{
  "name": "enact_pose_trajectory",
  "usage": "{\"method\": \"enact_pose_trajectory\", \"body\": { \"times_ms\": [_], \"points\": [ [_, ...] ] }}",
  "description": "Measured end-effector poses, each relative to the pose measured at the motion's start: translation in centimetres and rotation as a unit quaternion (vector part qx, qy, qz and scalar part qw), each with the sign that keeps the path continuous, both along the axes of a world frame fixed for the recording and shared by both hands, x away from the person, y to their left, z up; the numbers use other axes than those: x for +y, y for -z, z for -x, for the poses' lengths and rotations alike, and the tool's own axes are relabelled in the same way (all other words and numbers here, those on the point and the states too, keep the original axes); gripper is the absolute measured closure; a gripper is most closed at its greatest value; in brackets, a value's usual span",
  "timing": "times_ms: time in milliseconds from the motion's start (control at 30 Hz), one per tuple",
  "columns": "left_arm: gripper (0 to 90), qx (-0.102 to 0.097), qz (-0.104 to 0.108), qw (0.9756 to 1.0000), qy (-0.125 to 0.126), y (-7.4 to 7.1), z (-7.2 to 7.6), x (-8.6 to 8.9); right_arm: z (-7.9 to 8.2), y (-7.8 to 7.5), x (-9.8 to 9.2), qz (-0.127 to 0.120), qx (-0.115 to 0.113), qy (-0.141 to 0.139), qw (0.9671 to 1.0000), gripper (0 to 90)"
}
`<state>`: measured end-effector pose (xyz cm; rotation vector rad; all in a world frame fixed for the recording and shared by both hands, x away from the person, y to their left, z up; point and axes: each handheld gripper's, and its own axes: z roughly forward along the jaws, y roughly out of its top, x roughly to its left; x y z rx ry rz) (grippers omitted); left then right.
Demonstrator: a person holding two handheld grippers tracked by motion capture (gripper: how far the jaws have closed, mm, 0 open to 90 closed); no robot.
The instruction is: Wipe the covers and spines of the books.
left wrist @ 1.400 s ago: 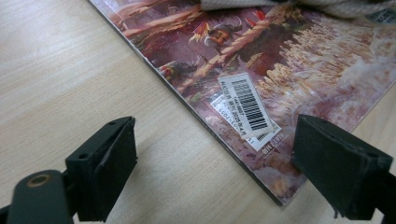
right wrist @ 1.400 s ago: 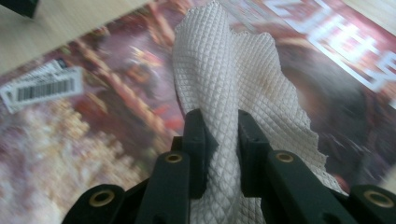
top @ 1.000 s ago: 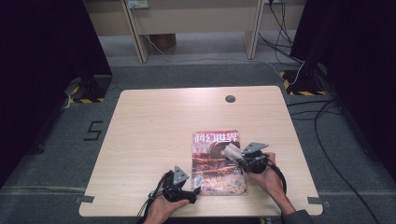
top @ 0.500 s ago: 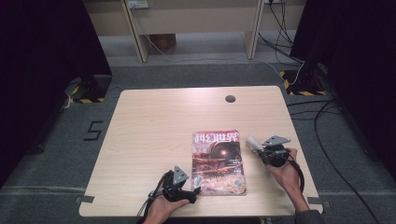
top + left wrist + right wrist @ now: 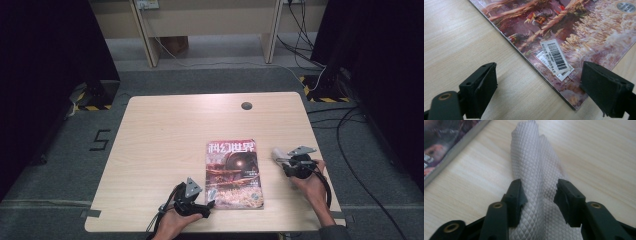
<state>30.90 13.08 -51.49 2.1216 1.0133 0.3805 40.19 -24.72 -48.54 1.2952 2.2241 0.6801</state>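
Note:
A magazine (image 5: pixel 232 172) with a reddish illustrated cover lies flat on the near middle of the wooden table (image 5: pixel 175 130). My left gripper (image 5: pixel 211 200) stands open, its jaws wide astride the magazine's (image 5: pixel 564 32) near left corner by the barcode sticker, in the left gripper view (image 5: pixel 539 67). My right gripper (image 5: pixel 278 156) rests on the table to the right of the magazine. A white textured cloth (image 5: pixel 534 162) lies crumpled between its jaws (image 5: pixel 537 190). Those jaws have just been opening and stand apart, loose around the cloth (image 5: pixel 275 151).
A small dark round grommet (image 5: pixel 246 105) sits in the table's far edge area. Cables (image 5: pixel 350 125) run over the grey floor at the right. Wooden desk legs (image 5: pixel 150 35) stand beyond the table.
My right hand has moved to the right, from over the magazine's right edge onto the bare table beside it, taking the white cloth along. The left hand has stayed put.

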Motion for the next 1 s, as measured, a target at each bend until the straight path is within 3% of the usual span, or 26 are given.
{"method": "enact_pose_trajectory", "body": {
  "times_ms": [200, 333, 433, 633, 900, 1000],
  "points": [
    [12.9, 0.001, 0.0, 1.0, 0.003, 0.0, -0.1, 0.0, 0.7, -1.3, 1.4, -0.02, -0.043, -0.01, 0.9988, 46.6],
    [12.9, -0.002, -0.002, 1.0, 0.004, 0.0, 0.0, 0.0, 1.2, -1.9, 3.0, -0.052, -0.051, -0.043, 0.9964, 45.5],
    [13.0, -0.002, -0.002, 1.0, 0.004, 0.0, 0.0, 0.0, 1.5, -1.4, 4.6, -0.075, -0.028, -0.077, 0.9938, 44.4],
    [13.0, -0.005, -0.008, 1.0, 0.003, -0.1, 0.1, 0.1, 1.3, -0.4, 6.6, -0.081, 0.002, -0.106, 0.9911, 43.2],
    [12.9, -0.003, -0.012, 0.9999, 0.003, -0.2, 0.1, 0.3, 0.9, 0.9, 8.0, -0.075, 0.038, -0.118, 0.9895, 42.4],
    [12.7, -0.007, -0.015, 0.9999, 0.0, -0.2, 0.2, 0.3, 0.8, 1.2, 8.2, -0.085, 0.047, -0.12, 0.988, 42.6]
  ]
}}
